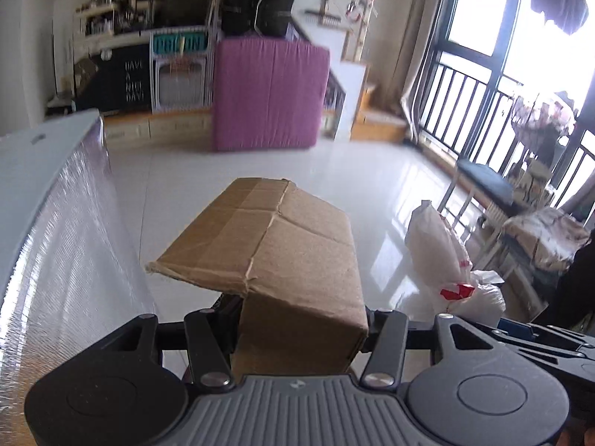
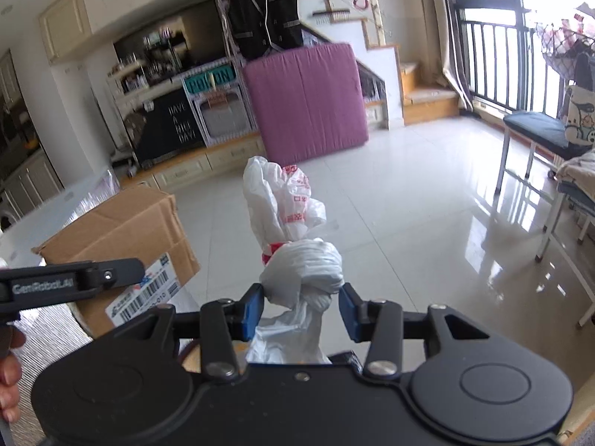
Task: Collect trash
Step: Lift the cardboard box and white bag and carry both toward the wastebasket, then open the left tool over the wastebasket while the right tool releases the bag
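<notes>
A brown cardboard box (image 1: 290,252) with a bent flap fills the middle of the left wrist view. My left gripper (image 1: 297,323) is shut on its near end, and the box hides the pads. In the right wrist view a knotted white plastic bag (image 2: 297,271) with red print sticks up between the blue pads (image 2: 253,308). My right gripper (image 2: 301,304) is shut on the knot. The same bag (image 1: 442,256) shows at the right of the left wrist view. The box (image 2: 122,238), with a barcode label, shows at the left of the right wrist view, with the left gripper (image 2: 74,278) seen side-on.
A table wrapped in shiny film (image 1: 55,223) runs along the left. A purple folded mattress (image 1: 267,93) leans upright across the glossy white tile floor (image 2: 409,193). A chair with a dark cushion (image 2: 535,130) and a railed window stand at the right. A hand (image 2: 7,371) shows at the lower left.
</notes>
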